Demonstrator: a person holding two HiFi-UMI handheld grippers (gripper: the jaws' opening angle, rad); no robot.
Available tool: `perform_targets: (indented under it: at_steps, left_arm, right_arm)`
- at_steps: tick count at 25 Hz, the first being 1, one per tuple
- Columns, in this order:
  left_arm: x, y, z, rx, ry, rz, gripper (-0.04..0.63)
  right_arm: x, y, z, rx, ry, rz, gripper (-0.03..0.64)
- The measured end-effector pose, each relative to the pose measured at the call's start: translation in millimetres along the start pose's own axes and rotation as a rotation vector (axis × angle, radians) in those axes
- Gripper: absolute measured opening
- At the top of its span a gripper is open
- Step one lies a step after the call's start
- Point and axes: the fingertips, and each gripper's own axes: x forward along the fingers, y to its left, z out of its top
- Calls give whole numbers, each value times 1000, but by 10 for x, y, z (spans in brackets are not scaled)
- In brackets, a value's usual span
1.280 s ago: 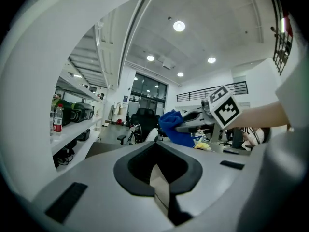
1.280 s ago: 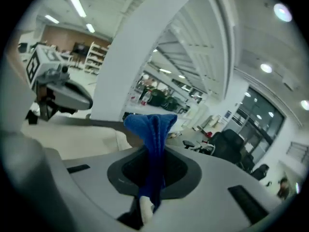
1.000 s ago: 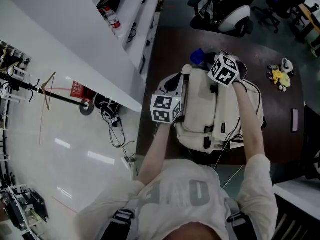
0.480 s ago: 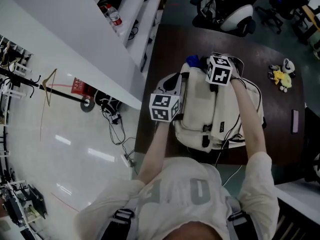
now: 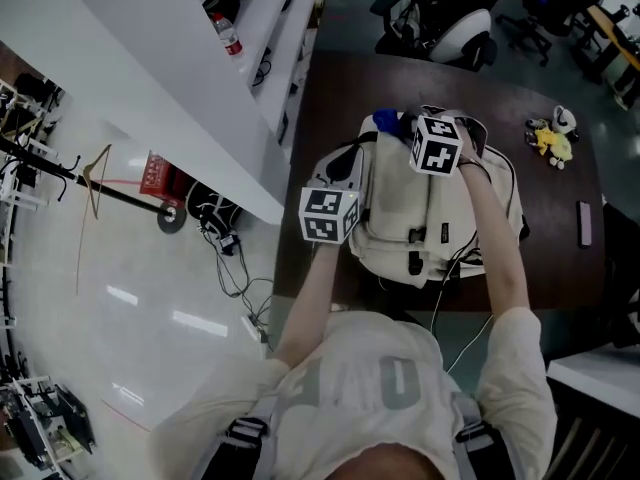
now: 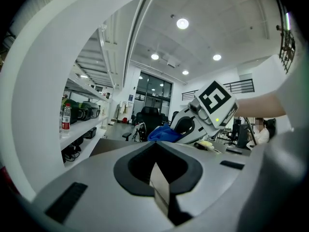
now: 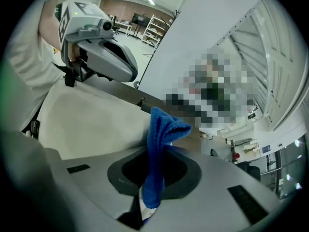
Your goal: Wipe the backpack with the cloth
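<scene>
The right gripper (image 7: 145,204), clamping the blue cloth (image 7: 161,129) just above the cream backpack (image 5: 400,218) beneath it, is likely wiping best by pressing flat in overlapping strokes, while the left gripper (image 6: 161,197), jaws together, is hovering at the bag's side.

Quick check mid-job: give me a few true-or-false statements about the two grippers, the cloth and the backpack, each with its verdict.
1. The right gripper has the blue cloth clamped between its jaws. True.
2. The left gripper grips a second cloth. False: its jaws are together with nothing between them.
3. The backpack lies on the dark table. True.
4. The backpack is black. False: it is cream.
5. The yellow toy sits on top of the backpack. False: it lies on the table, apart from the backpack, to its right in the head view.
</scene>
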Motion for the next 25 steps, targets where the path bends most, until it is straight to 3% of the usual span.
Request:
perform_targets:
  at_steps: [6, 12, 19, 25]
  left_arm:
    - [-283, -150, 71, 27, -33, -32, 3]
    - [-651, -223, 308, 108, -123, -4, 3]
    - [-1230, -378, 318, 125, -174, 109, 3]
    - [-1698, -696, -26, 83, -163, 189, 5]
  right_arm:
    - [-249, 252, 69, 18, 64, -78, 39]
    - [-431, 639, 136, 62, 88, -142, 40]
    - [-556, 1195, 347, 79, 73, -183, 40]
    - [-654, 1665, 533, 125, 36, -279, 38]
